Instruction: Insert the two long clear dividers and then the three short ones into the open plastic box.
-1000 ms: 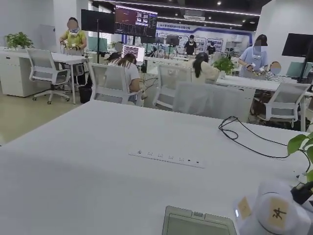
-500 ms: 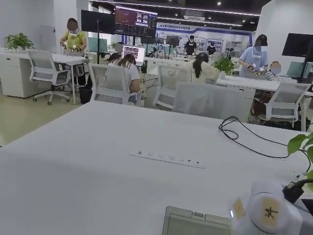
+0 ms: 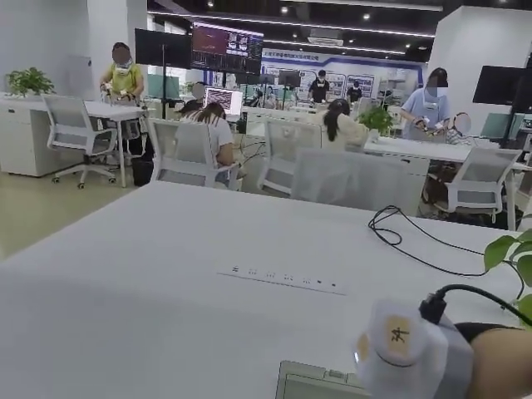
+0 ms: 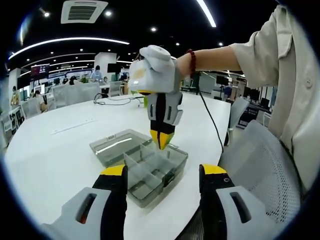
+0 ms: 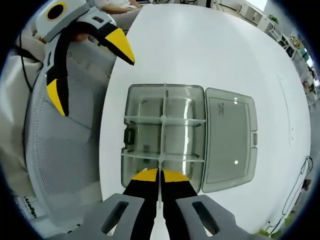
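Right gripper view shows the right gripper (image 5: 159, 174) clenched on the end of a clear divider (image 5: 163, 107). The divider runs down the middle of the open plastic box (image 5: 129, 145). The box's lid (image 5: 227, 140) lies flat beside it on the white table (image 5: 200, 45). The left gripper (image 4: 164, 170) hangs released near the table's edge.

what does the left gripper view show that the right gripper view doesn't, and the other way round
Left gripper view: the right gripper from the side, tips down over the plastic box, and the forearm with a red bracelet holding it. Right gripper view: a top-down look into the box, a clear divider pinched between its own jaws, and the left gripper, jaws open, from outside. Both: the box, its lid lying open, the white table, a mesh chair.
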Demonstrator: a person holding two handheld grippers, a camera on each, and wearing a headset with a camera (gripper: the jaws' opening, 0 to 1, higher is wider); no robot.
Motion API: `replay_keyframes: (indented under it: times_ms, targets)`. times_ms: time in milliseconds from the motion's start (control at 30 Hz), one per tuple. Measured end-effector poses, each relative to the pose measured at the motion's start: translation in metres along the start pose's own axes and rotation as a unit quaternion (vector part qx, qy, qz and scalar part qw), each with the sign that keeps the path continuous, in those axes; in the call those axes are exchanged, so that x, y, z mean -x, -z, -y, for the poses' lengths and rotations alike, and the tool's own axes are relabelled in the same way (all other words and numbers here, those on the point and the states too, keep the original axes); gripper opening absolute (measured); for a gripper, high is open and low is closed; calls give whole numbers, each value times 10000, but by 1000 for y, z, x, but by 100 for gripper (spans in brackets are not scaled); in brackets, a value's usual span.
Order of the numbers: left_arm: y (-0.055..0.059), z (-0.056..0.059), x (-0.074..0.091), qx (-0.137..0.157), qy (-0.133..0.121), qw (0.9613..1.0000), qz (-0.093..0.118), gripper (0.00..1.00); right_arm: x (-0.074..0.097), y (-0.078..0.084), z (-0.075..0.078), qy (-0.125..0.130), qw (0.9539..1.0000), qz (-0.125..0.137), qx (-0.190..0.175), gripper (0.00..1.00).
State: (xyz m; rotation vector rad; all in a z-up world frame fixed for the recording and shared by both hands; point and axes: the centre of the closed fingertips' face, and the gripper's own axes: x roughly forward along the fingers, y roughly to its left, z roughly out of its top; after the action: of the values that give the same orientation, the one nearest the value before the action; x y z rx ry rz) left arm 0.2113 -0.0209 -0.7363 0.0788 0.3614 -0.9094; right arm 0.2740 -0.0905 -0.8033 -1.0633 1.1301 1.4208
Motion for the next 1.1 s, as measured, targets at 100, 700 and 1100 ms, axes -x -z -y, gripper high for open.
replay_keyframes:
  times_ms: [100,700,1100]
  targets:
    - [0,-1,1,-14,-36,10000,-1,57,1,1,-1,-43,10000,-11,-45,2]
    - [1,-5,2,-50,-143,9999,-29,57,-19,5,-1,10,10000,31,-85,3]
    - [1,-8,2,-18,-172,9998,-34,57,-31,9,1,-33,9999,-17,-144,3]
